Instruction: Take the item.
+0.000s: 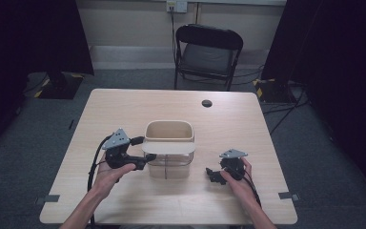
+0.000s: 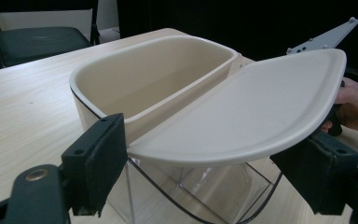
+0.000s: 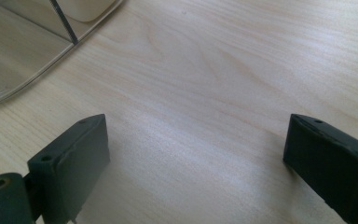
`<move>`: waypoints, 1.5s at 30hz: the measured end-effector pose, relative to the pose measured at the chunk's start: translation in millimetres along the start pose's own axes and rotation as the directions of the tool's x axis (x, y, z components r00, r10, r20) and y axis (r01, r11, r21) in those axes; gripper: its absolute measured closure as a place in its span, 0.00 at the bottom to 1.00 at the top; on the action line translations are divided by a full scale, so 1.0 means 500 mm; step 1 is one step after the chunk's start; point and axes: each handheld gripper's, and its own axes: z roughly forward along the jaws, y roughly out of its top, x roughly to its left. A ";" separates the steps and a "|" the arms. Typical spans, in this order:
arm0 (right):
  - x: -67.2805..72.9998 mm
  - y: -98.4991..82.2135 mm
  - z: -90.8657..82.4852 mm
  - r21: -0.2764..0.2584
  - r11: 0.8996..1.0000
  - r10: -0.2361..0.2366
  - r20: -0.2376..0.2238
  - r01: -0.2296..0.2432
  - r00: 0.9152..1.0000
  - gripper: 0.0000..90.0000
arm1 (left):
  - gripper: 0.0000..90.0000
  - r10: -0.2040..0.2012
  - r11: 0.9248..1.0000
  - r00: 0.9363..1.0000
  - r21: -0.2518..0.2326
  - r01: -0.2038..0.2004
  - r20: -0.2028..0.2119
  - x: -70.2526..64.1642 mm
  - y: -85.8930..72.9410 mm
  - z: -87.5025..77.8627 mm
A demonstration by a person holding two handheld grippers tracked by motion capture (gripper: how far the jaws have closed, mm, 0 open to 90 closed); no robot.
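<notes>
Table [image 1: 124, 107] hides behind lid [image 2: 247, 112] (jaws flanking).

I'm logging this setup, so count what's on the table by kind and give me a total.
Containers, clear with a cream liner: 1
Cream lids, lying across the container's near half: 1
Hand-held grippers, left gripper and right gripper: 2
Total: 4
</notes>
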 end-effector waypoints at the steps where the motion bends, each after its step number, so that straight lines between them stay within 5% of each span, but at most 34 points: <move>1: 0.000 0.000 0.000 0.000 1.000 0.000 0.000 0.000 1.000 0.07 | 0.21 -0.003 1.000 1.000 0.000 0.003 0.003 0.000 0.000 0.000; 45: 0.000 0.000 0.000 0.000 1.000 0.000 0.000 0.000 1.000 0.07 | 0.29 -0.036 0.999 0.998 0.018 0.035 0.044 0.004 0.020 0.016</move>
